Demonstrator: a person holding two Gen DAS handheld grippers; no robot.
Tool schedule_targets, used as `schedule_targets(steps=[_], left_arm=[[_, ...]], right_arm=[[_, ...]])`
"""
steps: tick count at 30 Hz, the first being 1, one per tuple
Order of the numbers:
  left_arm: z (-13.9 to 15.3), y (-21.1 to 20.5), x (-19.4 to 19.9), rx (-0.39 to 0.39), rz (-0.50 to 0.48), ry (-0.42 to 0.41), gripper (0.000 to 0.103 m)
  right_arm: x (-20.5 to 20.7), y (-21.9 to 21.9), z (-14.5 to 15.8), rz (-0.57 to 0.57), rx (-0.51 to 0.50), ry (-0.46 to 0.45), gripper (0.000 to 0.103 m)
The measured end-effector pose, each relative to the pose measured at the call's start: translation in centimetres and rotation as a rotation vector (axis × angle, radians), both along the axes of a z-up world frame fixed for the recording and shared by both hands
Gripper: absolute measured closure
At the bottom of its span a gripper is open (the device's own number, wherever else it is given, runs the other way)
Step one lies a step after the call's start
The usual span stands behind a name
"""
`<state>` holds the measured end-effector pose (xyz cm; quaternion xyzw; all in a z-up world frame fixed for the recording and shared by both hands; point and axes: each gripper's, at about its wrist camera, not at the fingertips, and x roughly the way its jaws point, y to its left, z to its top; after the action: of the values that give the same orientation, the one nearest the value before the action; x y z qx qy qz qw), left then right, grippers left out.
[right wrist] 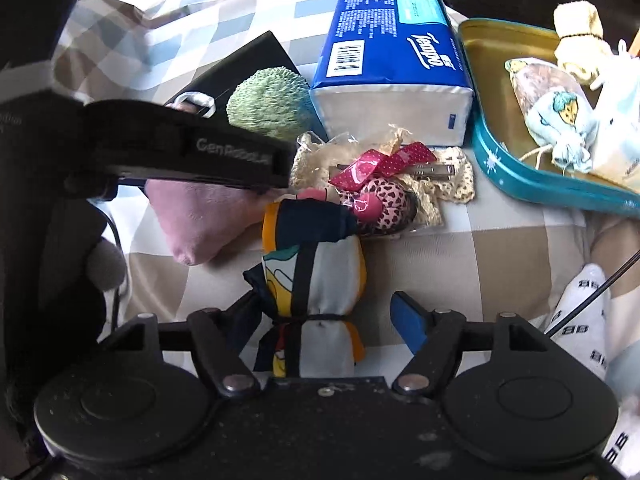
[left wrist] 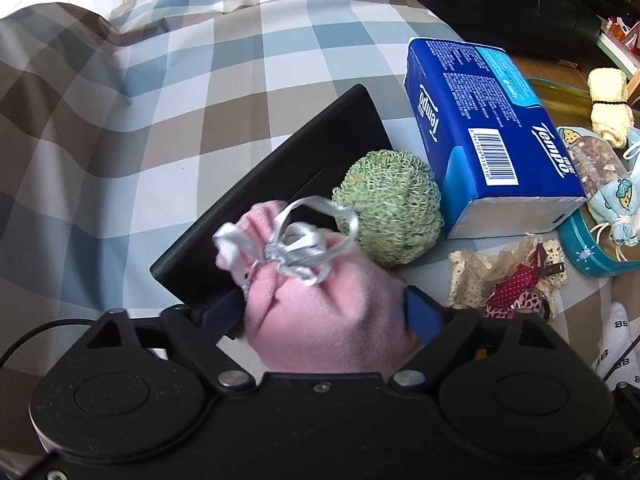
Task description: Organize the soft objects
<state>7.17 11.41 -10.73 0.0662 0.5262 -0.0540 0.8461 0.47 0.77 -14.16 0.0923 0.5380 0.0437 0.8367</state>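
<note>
Near the bed's right edge, we are pinching the pink pouch (left wrist: 320, 312) in our left gripper (left wrist: 324, 312) beside the black tray (left wrist: 280, 168), while our right gripper (right wrist: 332, 320), jaws spread, is straddling the rolled scarf (right wrist: 316, 280) without squeezing it, likely to grab it next.

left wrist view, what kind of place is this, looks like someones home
Probably a room at home, most likely a bed: a checked bedsheet covers the soft surface, with a Tempo tissue pack and a teal tin tray of small pouches on it.
</note>
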Motion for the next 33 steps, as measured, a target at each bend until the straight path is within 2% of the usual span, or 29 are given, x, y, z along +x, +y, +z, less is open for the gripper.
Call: schedule_targets(steps=[1, 2, 12, 19, 26, 33], left_arm=[[0.1, -0.1, -0.1, 0.008, 0.001, -0.005, 0.030], [0.1, -0.1, -0.2, 0.000, -0.006, -0.003, 0.042], [0.9, 0.5, -1.0, -0.025, 0.046, 0.002, 0.045], [2.9, 1.5, -2.3, -0.043, 0.081, -0.025, 0.045], [6.5, 2.5, -2.2, -0.087, 0.112, -0.079, 0.045], [10.3, 0.0, -1.2, -0.082, 0.027, -0.144, 0.045]], right_arm=[[0.1, -0.2, -0.1, 0.007, 0.012, -0.003, 0.046], [0.0, -0.1, 0.1, 0.014, 0.029, 0.000, 0.059], [-0.9, -1.8, 2.1, -0.007, 0.075, -0.031, 0.061], [-1.6, -3.0, 4.4, -0.044, 0.121, -0.054, 0.061], [-2.1, -5.1, 10.0, -0.099, 0.136, -0.160, 0.061], [-2.4, -11.3, 17.7, -0.236, 0.161, -0.247, 0.061]])
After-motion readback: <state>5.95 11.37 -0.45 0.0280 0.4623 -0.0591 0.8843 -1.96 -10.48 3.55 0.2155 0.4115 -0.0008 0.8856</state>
